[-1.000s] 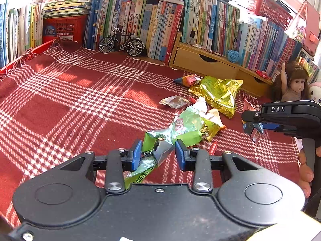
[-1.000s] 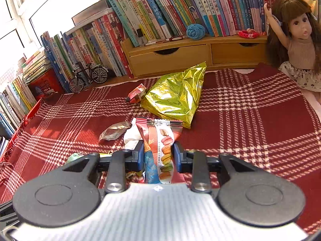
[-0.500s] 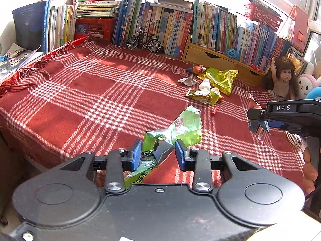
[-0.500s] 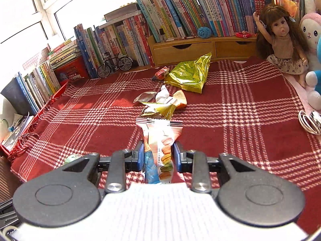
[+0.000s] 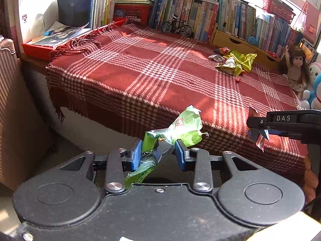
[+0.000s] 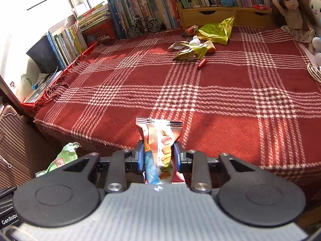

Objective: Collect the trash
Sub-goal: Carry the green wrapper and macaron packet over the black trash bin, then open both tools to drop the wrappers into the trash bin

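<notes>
My left gripper (image 5: 158,154) is shut on a crumpled green wrapper (image 5: 180,128), held in the air off the front edge of the red plaid blanket (image 5: 160,70). My right gripper (image 6: 157,157) is shut on a red macaron wrapper (image 6: 160,140), also past the blanket's front edge. That right gripper (image 5: 258,132) shows at the right of the left wrist view, and the green wrapper (image 6: 64,157) shows low left in the right wrist view. More trash lies far back on the blanket: a yellow foil bag (image 6: 216,30), a crumpled pile of wrappers (image 6: 192,50) and a small red wrapper (image 6: 201,63).
Books (image 5: 200,20) line the back and left side, with a model bicycle (image 6: 144,25), wooden drawers (image 6: 220,16) and a doll (image 6: 293,14) at the far right. A ribbed suitcase (image 5: 18,110) stands on the floor to the left. Plush toys (image 5: 315,86) sit right.
Both grippers have drawn back from the trash pile across the blanket and now hang beyond its front edge, each still holding its wrapper.
</notes>
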Action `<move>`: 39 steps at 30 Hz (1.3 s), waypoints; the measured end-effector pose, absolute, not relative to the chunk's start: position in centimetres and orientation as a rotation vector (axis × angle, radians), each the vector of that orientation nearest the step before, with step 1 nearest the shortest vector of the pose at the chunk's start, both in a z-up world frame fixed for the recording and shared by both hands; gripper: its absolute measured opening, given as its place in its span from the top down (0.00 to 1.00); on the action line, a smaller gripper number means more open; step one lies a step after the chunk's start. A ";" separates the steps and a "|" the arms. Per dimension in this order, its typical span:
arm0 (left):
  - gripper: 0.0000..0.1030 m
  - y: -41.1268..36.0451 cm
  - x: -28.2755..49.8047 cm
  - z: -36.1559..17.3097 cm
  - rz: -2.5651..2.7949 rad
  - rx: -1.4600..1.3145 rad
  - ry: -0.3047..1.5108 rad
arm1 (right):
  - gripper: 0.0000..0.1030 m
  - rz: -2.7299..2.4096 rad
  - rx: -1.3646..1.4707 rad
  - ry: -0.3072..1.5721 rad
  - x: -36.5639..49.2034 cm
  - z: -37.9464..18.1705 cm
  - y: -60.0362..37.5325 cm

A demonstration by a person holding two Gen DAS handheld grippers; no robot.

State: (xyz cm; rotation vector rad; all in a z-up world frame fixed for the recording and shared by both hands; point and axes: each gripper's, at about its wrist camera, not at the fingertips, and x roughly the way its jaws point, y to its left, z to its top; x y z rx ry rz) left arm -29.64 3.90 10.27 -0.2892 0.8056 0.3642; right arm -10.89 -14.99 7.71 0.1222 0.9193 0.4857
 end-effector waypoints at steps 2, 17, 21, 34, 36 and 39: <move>0.67 3.9 -31.0 9.6 0.385 -0.300 0.828 | 0.66 0.508 0.107 0.944 -12.1 7.1 -14.4; 0.67 3.6 -36.6 -3.1 0.521 -0.406 1.023 | 0.66 0.724 -0.039 1.127 -19.1 -3.8 -10.9; 0.67 3.5 -36.6 -7.3 0.542 -0.431 1.059 | 0.66 0.735 -0.068 1.171 -19.7 -7.7 -10.4; 0.67 3.1 -35.4 -18.2 0.570 -0.469 1.152 | 0.65 0.750 -0.136 1.257 -19.4 -17.5 -9.2; 0.67 3.1 -35.2 -19.2 0.576 -0.476 1.164 | 0.65 0.750 -0.141 1.262 -19.3 -18.3 -9.1; 0.67 3.1 -34.9 -20.4 0.581 -0.492 1.185 | 0.65 0.749 -0.149 1.273 -19.3 -19.3 -9.2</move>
